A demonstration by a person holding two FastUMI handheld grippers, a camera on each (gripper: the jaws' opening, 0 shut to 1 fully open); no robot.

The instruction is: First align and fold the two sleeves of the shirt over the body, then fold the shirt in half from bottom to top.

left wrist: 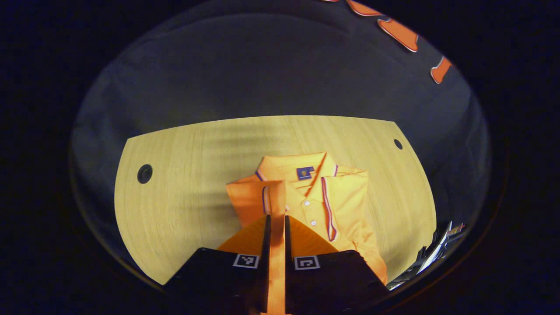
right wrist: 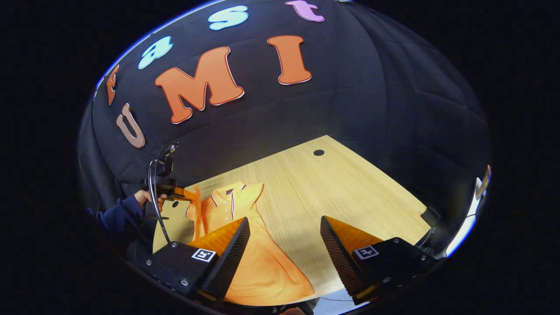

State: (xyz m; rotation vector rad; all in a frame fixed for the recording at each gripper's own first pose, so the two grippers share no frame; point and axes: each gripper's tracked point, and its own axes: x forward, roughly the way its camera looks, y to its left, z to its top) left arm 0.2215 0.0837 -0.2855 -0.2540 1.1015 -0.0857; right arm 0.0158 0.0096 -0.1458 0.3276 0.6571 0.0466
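Observation:
An orange polo shirt [left wrist: 315, 192] lies face up on the wooden table [left wrist: 175, 197], collar away from me. One sleeve is folded over the chest, its striped cuff [left wrist: 328, 214] beside the buttons. My left gripper [left wrist: 276, 216] is shut on the other sleeve [left wrist: 256, 199], holding it raised over the shirt's left side. In the right gripper view, the shirt [right wrist: 258, 262] spreads toward me, and my right gripper [right wrist: 284, 227] hovers open above its lower part, holding nothing. Farther off there, a hand in a dark sleeve [right wrist: 120, 212] holds the left gripper [right wrist: 175, 192] with the orange sleeve hanging from it.
The table has round cable holes [left wrist: 144, 173] [left wrist: 397, 144] [right wrist: 319, 152]. Bare wood [right wrist: 350, 188] stretches to the right of the shirt. Black and white hardware [left wrist: 437, 249] shows at the table's near right edge. The dark cloth wall closes off the back.

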